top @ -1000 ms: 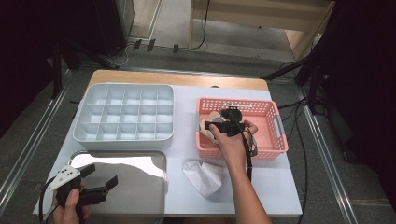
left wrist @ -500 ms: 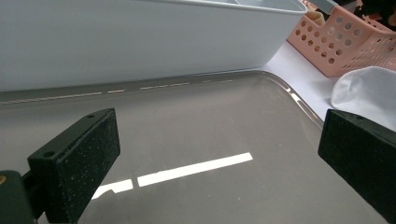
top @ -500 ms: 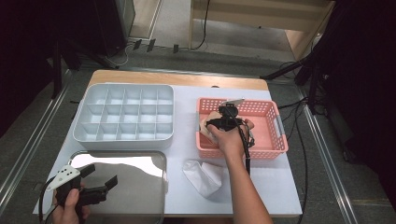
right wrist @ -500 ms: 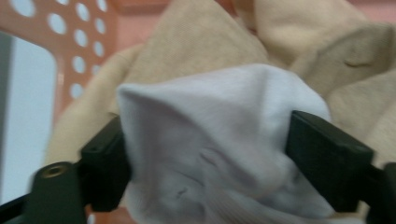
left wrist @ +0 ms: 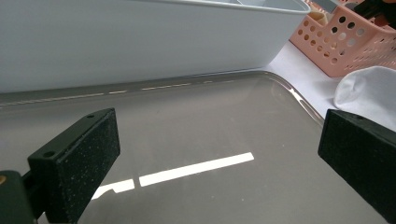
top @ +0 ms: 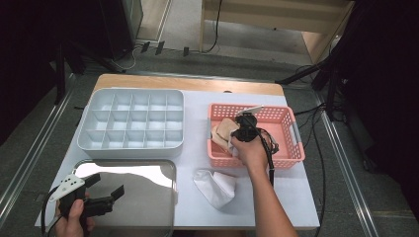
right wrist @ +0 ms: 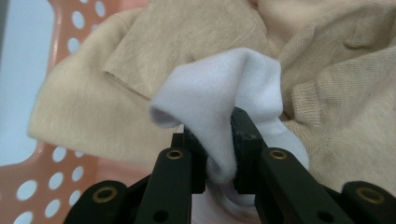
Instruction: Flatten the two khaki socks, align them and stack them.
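Far left, bottom of high view: left gripper [top: 106, 190] held in a hand over the near-left corner of the steel tray [top: 148, 207], jaws wide apart w/ nothing between them, hovering above the tray, no contact visible. In left gripper view, same: two black pads spread to either edge, bare reflective tray [left wrist: 210, 140] beneath, white wall of the compartment box [left wrist: 140, 42] just beyond the tray's far rim. Behind tray in high view: white compartment box [top: 133, 121], grid of open cells, sitting on the white tabletop [top: 197, 148], just beside the tray's far edge. Centre, near edge of table: loose white sock [top: 215, 186] lying crumpled on the tabletop, btwn tray & basket, just in front of the basket's near wall; also seen at right edge of left gripper view [left wrist: 369, 88]. Right: pink basket [top: 286, 148] w/ perforated walls, holding beige socks [top: 223, 132] at its left end. Right gripper [top: 243, 129] reaching down into the basket's left half, hand & forearm coming in from below. In right gripper view: jaws pinched tight on a fold of a white sock [right wrist: 224, 102], fabric bunched up btwn the pads, resting on top of the beige socks [right wrist: 140, 84] inside the basket [right wrist: 60, 37]. Lifted clear or not: can't tell.
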Demonstrator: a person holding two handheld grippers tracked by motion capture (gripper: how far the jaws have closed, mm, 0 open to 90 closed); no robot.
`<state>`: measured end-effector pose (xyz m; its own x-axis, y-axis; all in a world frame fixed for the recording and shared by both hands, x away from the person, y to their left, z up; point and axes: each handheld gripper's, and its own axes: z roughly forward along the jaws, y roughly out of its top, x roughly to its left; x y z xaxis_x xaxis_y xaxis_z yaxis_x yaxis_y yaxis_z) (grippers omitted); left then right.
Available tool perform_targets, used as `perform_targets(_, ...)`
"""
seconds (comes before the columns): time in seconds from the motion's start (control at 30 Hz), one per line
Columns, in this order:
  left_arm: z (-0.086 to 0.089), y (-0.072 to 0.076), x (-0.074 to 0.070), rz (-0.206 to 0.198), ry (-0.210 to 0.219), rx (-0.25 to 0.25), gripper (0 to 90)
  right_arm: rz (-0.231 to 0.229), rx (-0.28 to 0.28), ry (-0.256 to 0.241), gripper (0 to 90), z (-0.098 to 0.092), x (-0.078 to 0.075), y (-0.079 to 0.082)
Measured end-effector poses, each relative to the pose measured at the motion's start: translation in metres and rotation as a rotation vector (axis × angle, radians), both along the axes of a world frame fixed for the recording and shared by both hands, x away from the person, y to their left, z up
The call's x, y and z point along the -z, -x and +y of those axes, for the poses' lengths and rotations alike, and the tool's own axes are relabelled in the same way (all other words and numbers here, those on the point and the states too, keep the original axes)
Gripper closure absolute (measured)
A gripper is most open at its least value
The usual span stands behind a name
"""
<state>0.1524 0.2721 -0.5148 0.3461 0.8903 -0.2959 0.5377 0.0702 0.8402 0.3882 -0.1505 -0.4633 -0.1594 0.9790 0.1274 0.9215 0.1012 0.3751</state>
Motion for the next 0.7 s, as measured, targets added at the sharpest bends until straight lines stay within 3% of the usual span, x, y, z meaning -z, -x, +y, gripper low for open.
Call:
perform_targets(0.2, 0.002, 0.000, -0.001, -0.004, 0.010, -0.004, 0.0, -0.120, -0.008, -0.056, 81.2, -0.009, -0.002, 0.015)
perform_targets(0.33, 0.004, 0.001, -0.001, -0.006, 0.021, -0.009, 0.0, -0.217, -0.012, -0.142, 81.3, -0.014, -0.004, 0.028)
perform_targets(0.47, 0.005, 0.000, -0.001, -0.008, 0.021, -0.014, 0.0, -0.318, -0.004, -0.194, 81.2, -0.021, -0.003, 0.040)
perform_targets(0.53, 0.004, 0.000, -0.001, -0.007, 0.023, -0.014, 0.0, -0.369, 0.011, -0.204, 81.2, -0.024, -0.004, 0.044)
perform_targets(0.6, 0.003, 0.001, -0.002, -0.008, 0.025, -0.011, 0.0, -0.456, -0.002, -0.219, 81.2, -0.029, -0.006, 0.050)
perform_targets(0.63, 0.003, 0.001, -0.002, -0.008, 0.025, -0.011, 0.0, -0.456, -0.002, -0.219, 81.2, -0.029, -0.006, 0.050)
perform_targets(0.67, 0.002, 0.001, -0.001, -0.010, 0.024, -0.013, 0.0, -0.525, -0.010, -0.216, 81.2, -0.033, -0.009, 0.055)
perform_targets(0.7, 0.002, 0.001, -0.001, -0.010, 0.024, -0.013, 0.0, -0.525, -0.010, -0.216, 81.2, -0.033, -0.009, 0.055)
